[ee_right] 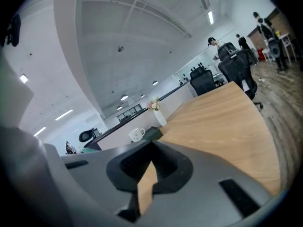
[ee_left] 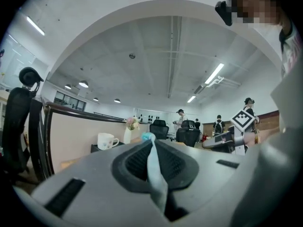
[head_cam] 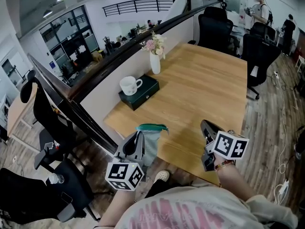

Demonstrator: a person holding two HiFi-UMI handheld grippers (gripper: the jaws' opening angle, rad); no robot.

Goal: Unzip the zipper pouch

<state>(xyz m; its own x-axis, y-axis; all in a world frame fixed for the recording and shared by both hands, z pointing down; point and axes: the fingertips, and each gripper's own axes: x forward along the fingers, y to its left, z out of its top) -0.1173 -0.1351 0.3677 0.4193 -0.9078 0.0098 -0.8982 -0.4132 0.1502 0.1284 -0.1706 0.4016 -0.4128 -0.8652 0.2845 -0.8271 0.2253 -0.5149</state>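
Zipper pouch [head_cam: 151, 141]: pale grey-blue fabric, teal zip edge. Left gripper [head_cam: 138, 138] and right gripper [head_cam: 205, 126]: grey fingers [ee_left: 80, 174] with black ribbed lining; each cube white with black square markers. Surface [head_cam: 205, 89]: light honey wood, fine straight grain. At its ten o'clock, mug [head_cam: 129, 85]: white with faint pale print, on a dark green box [head_cam: 145, 93]. At eleven o'clock, vase [head_cam: 155, 63]: plain white; flowers [head_cam: 155, 44]: pink and cream. Office chairs [head_cam: 215, 30]: black. Floor [head_cam: 271, 109]: grey-brown planks. Shirt [head_cam: 190, 213]: off-white with pink print.
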